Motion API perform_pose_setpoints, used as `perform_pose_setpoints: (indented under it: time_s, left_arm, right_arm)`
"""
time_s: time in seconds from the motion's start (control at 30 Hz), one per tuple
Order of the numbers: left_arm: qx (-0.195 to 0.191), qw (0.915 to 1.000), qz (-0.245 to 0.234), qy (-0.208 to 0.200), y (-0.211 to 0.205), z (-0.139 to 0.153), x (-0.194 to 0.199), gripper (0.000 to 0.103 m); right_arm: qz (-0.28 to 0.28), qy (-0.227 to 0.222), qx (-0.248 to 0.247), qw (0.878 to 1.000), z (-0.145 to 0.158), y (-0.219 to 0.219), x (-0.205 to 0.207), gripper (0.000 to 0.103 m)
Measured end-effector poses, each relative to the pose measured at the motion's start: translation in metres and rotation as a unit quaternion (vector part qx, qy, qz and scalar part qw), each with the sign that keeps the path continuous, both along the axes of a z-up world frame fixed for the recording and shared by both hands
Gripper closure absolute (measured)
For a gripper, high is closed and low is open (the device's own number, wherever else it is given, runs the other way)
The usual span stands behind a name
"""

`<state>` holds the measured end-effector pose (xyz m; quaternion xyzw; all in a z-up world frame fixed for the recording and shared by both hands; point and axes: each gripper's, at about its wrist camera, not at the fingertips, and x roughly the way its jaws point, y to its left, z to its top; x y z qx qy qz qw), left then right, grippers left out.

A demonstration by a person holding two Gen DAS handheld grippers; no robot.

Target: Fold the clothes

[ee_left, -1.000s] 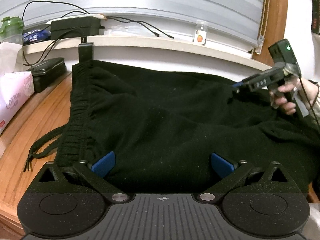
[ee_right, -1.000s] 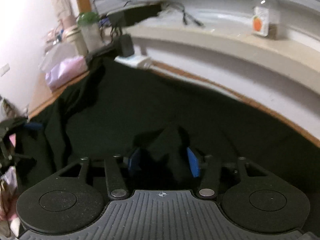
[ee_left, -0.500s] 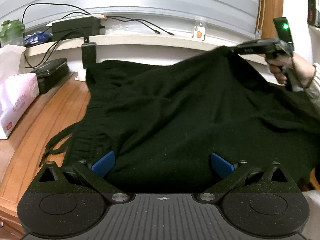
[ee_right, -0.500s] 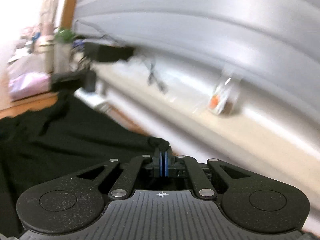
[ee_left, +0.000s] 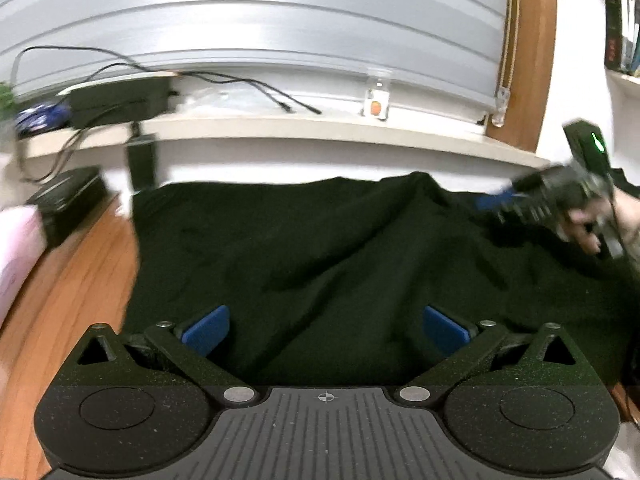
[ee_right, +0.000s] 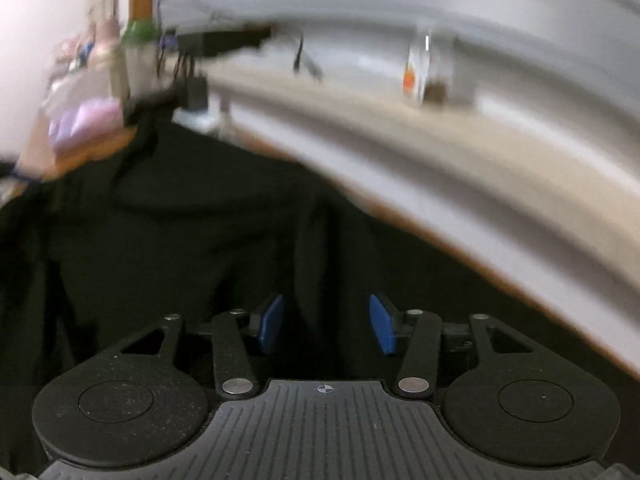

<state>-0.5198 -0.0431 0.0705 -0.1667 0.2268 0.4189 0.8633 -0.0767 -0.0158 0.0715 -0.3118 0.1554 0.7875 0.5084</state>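
**Black garment spread across wooden worktop, both grippers open**

We see a black garment (ee_left: pixel 320 248) lying over most of the wooden worktop (ee_left: pixel 68 280), its far edge close to the white wall under a pale window ledge (ee_left: pixel 280 126), its cloth rumpled into a ridge toward the far right. In the left wrist view our left gripper (ee_left: pixel 326 328) sits at the near edge of the cloth, its jaws spread wide with the fabric lying between the blue pads (ee_left: pixel 206 330); they grip nothing. At the right of that view a hand (ee_left: pixel 588 228) holds our right gripper (ee_left: pixel 496 202) low over the cloth, though motion blur hides much of it there. The right wrist view shows the right gripper (ee_right: pixel 326 324) with its jaws parted and a raised fold of the black cloth standing between them, not clamped. On the ledge stand a black power adapter (ee_left: pixel 118 98) with trailing cables and a small clear jar (ee_left: pixel 378 100) with an orange label. At the far left of the worktop a black case (ee_left: pixel 68 200) rests beside a pink tissue pack (ee_left: pixel 16 248).
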Motion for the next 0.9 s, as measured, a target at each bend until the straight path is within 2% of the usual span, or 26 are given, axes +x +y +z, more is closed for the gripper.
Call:
perform_pose_setpoints:
  time_s: [0.13,0.23,0.3,0.4,0.5,0.6,0.7,0.87,0.9]
  left_arm:
    - [-0.007,0.9995,-0.031,0.007,0.030,-0.001,0.036,0.000]
    - [-0.016,0.9982,-0.049,0.030,0.054,-0.005,0.067,0.000]
    - [-0.021,0.9962,-0.068,0.050,0.066,-0.008,0.087,0.002]
    - [-0.026,0.9908,-0.099,0.089,0.078,-0.014,0.115,0.005]
    - [-0.030,0.9842,-0.128,0.119,0.086,-0.021,0.135,0.013]
    - [-0.031,0.9791,-0.142,0.142,0.095,-0.031,0.152,0.014]
    - [-0.037,0.9796,-0.159,0.117,0.103,-0.038,0.161,0.013]
    - [-0.019,0.9804,-0.172,0.094,0.106,-0.049,0.186,0.000]
    - [-0.017,0.9808,-0.171,0.091,0.106,-0.050,0.191,0.000]
  right_arm:
    - [-0.027,0.001,-0.002,1.000,-0.013,-0.014,0.022,0.054]
    - [-0.046,0.005,-0.004,0.999,-0.022,-0.024,0.038,0.055]
    - [-0.058,0.027,-0.006,0.998,-0.025,-0.023,0.048,0.055]
    - [-0.068,0.032,0.005,0.997,-0.027,-0.027,0.057,0.055]
    - [-0.081,0.033,0.015,0.996,-0.029,-0.033,0.071,0.055]
    - [-0.093,0.040,0.022,0.995,-0.032,-0.034,0.088,0.055]
    - [-0.104,0.041,0.028,0.993,-0.033,-0.037,0.103,0.055]
    - [-0.123,0.032,0.033,0.991,-0.034,-0.037,0.123,0.055]
    - [-0.126,0.032,0.031,0.991,-0.033,-0.037,0.126,0.055]
